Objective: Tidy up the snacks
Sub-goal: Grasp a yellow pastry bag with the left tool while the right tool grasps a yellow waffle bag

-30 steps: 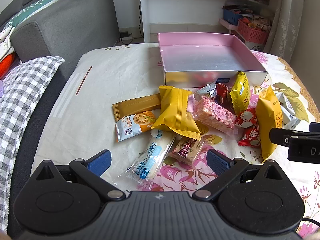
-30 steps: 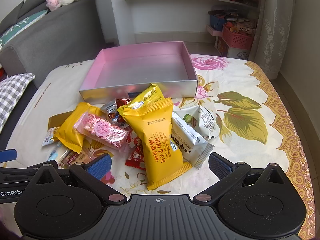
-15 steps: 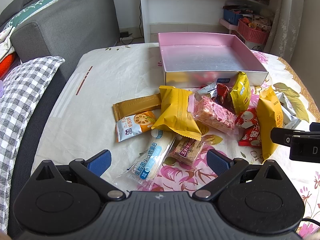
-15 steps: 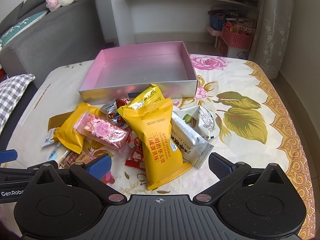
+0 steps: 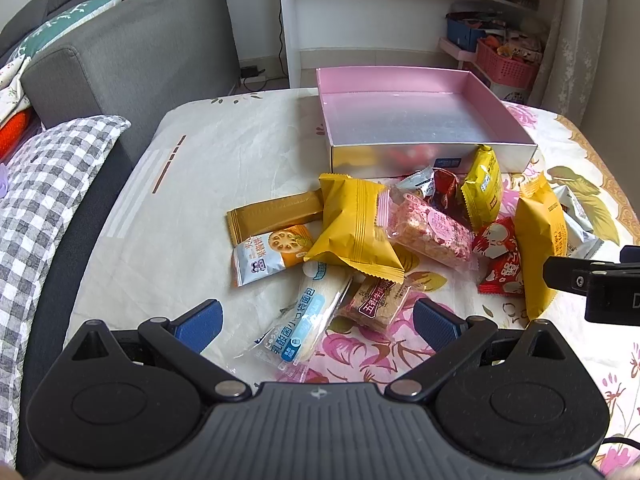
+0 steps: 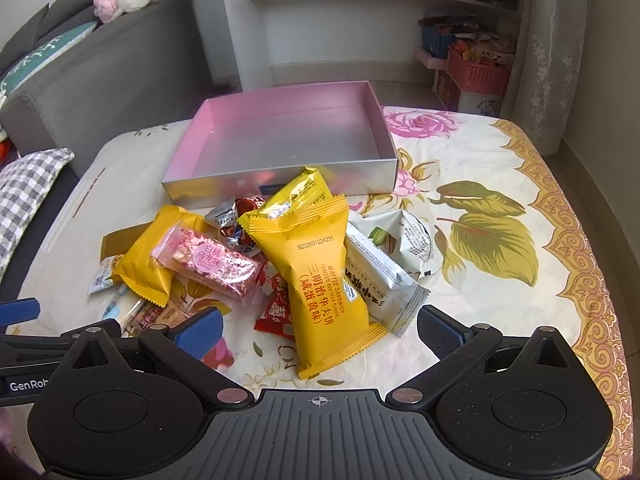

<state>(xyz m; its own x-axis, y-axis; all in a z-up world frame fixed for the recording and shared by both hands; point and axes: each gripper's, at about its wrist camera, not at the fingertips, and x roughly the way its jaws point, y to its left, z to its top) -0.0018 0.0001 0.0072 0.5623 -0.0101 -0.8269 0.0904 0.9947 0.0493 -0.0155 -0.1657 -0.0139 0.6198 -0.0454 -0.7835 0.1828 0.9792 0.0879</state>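
A pile of wrapped snacks lies on the floral cloth in front of an empty pink-lined box (image 5: 420, 120) (image 6: 288, 136). In the left wrist view my left gripper (image 5: 318, 320) stands open, low over a clear bread packet (image 5: 306, 320) and a brown biscuit pack (image 5: 378, 298); a yellow pack (image 5: 356, 228) and a pink crisp bar (image 5: 430, 230) lie beyond. In the right wrist view my right gripper (image 6: 318, 326) is open just short of a tall yellow waffle pack (image 6: 320, 280), with a grey pack (image 6: 380, 284) beside it. Nothing is held.
A grey sofa (image 5: 132, 48) and a checked cushion (image 5: 44, 200) border the table's left side. White shelves (image 6: 360, 12) and a pink basket (image 5: 506, 66) stand behind the box. The right gripper's body (image 5: 596, 280) shows at the right edge of the left wrist view.
Hardly anything differs. Both grippers stay open and the snacks lie where they were; the right gripper's body has crept very slightly in the left wrist view.
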